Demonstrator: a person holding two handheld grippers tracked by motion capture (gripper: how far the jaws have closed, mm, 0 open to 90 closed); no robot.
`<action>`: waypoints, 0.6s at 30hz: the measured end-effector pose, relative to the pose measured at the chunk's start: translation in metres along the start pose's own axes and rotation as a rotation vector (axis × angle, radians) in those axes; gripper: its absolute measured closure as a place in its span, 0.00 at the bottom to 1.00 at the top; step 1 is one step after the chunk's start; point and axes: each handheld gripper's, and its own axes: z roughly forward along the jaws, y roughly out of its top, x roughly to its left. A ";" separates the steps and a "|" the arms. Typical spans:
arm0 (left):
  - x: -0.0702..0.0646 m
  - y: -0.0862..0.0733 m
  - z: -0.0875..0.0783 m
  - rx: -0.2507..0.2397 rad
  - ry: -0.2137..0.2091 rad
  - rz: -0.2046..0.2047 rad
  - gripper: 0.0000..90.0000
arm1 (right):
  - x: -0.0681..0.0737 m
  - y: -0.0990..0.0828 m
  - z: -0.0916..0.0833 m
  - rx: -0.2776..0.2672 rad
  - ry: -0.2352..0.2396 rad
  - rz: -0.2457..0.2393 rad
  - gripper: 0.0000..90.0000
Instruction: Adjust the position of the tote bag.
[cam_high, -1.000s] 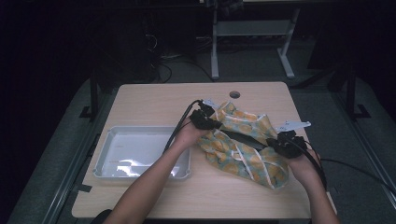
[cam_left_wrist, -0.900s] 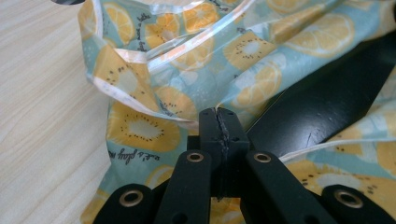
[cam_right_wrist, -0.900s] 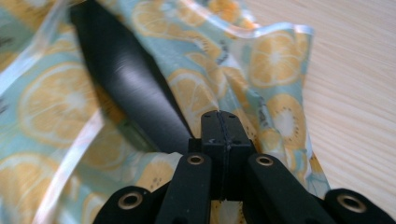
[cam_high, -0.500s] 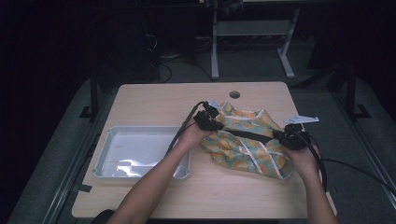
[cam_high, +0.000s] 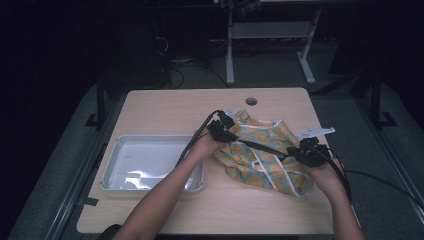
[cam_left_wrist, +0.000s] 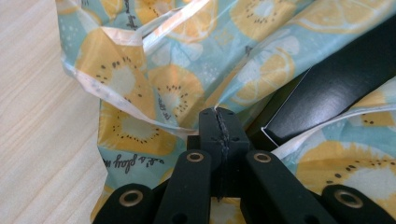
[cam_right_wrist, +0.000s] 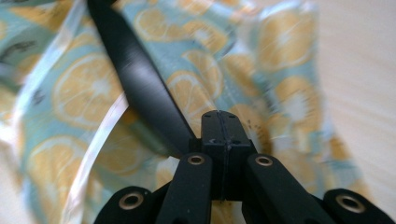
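Observation:
A crumpled plastic bag (cam_high: 255, 169) printed with orange and kiwi slices on teal lies on the right half of the wooden table (cam_high: 170, 107). My left gripper (cam_high: 222, 131) is shut at the bag's left end, with a fold of its rim (cam_left_wrist: 140, 84) pinched at the jaw tips (cam_left_wrist: 218, 116). My right gripper (cam_high: 310, 152) is shut at the bag's right end (cam_right_wrist: 84, 88), its closed tips (cam_right_wrist: 219, 116) against the film. A flat black strip (cam_high: 265, 148) spans the bag between the grippers, glossy (cam_left_wrist: 336, 88) in the left gripper view and long and narrow (cam_right_wrist: 140, 79) in the right gripper view.
A shallow clear plastic tray (cam_high: 112, 165) sits on the table's left half, under my left forearm. A round cable hole (cam_high: 251, 101) is near the far edge. Beyond the table the floor is dark, with a metal stand (cam_high: 230, 45).
Both hands have stayed nearly in place. The bag has been drawn slightly tighter and more bunched between the two grippers.

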 end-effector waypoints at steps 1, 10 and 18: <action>-0.002 0.001 0.000 -0.012 -0.003 -0.006 1.00 | -0.003 0.001 -0.001 -0.023 -0.021 0.008 1.00; -0.009 0.003 0.003 -0.027 -0.017 0.015 0.99 | -0.030 0.000 0.017 -0.039 -0.068 0.062 0.99; -0.010 0.003 0.002 -0.022 -0.006 0.018 0.99 | -0.040 -0.007 0.016 -0.056 0.013 0.142 1.00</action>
